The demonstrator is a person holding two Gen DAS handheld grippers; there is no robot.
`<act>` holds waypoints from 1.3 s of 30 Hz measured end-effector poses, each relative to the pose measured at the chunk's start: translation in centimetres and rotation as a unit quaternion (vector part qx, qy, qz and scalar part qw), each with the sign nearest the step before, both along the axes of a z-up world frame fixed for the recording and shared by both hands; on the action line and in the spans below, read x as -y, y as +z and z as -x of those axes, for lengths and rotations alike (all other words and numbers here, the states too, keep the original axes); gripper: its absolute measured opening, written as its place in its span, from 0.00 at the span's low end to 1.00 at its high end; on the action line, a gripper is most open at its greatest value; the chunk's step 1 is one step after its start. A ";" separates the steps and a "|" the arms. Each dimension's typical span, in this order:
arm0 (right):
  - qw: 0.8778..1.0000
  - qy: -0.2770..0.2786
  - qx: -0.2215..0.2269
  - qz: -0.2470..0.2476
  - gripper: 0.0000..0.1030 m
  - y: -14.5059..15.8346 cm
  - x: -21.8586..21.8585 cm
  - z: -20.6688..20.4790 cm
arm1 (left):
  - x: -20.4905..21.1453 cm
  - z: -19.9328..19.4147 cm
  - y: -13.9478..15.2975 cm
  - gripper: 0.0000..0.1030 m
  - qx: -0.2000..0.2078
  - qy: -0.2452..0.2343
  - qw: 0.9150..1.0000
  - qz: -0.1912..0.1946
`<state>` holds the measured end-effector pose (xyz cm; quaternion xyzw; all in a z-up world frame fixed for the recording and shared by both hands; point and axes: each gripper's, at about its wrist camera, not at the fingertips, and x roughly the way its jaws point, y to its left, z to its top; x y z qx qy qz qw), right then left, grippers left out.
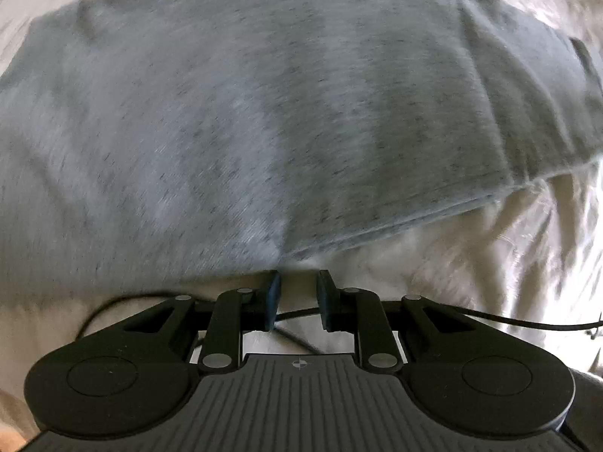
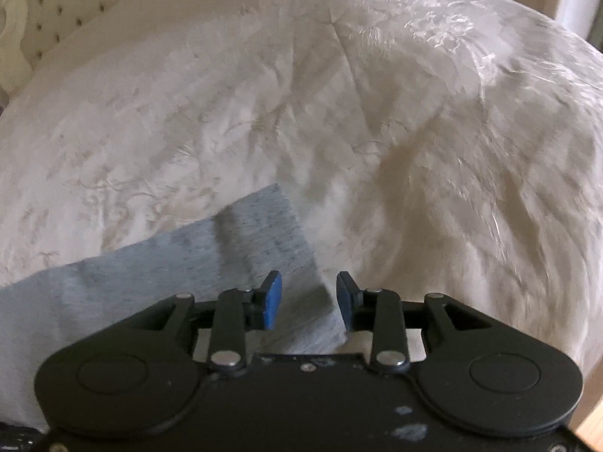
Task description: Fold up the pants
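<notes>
Left wrist view: grey heathered pants (image 1: 264, 113) lying spread on a cream patterned bedspread (image 1: 490, 256), filling the frame from 9 o'clock across 12 to 3 o'clock; stacked fabric edges show along the hem running toward 4 o'clock, so the cloth lies in layers. Left gripper (image 1: 297, 299) at 6 o'clock, blue pads (image 1: 273, 297) parted with nothing between them — released, its tips just short of the near edge of the pants. A black cable (image 1: 527, 324) trails over the bedspread behind the gripper toward 3 o'clock. The picture is motion-blurred. Right wrist view: a corner of the same pants (image 2: 245, 248) reaches in from 8 o'clock toward centre, resting on the bedspread (image 2: 414, 132), which takes up the rest of the frame. Right gripper (image 2: 309, 301) at 6 o'clock, jaws parted and grasping nothing; the edge of the grey cloth passes beneath the gap — contact cannot be told. A tufted cream headboard (image 2: 68, 3) at 11 o'clock.
</notes>
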<state>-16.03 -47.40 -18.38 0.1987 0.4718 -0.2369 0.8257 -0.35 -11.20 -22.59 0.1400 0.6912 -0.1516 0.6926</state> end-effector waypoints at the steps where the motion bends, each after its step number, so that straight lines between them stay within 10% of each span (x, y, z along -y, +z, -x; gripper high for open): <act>1: 1.000 0.007 0.000 -0.003 0.36 -0.3 0.4 -0.3 | -0.2 0.0 0.1 0.20 0.000 0.009 1.000 0.001; 20: 0.973 0.023 0.030 -0.228 0.52 -6.5 5.3 0.1 | 3.0 -1.1 6.0 0.20 0.045 -0.003 0.999 0.031; 22: 0.967 0.013 0.033 -0.254 0.43 -6.5 5.5 0.0 | 3.9 -2.2 5.9 0.20 0.045 -0.002 0.998 0.036; 23: 0.965 0.013 0.034 -0.261 0.12 -6.5 5.5 0.1 | 4.3 -2.8 5.8 0.20 0.044 -0.001 0.998 0.038; 25: 0.962 0.018 0.031 -0.270 0.11 -6.3 5.2 0.1 | 5.5 -3.7 5.5 0.20 0.044 -0.001 0.998 0.042; 39: 0.970 0.011 0.117 -0.212 0.10 4.0 1.5 2.3 | 13.8 -10.0 2.1 0.20 0.069 -0.008 0.996 0.050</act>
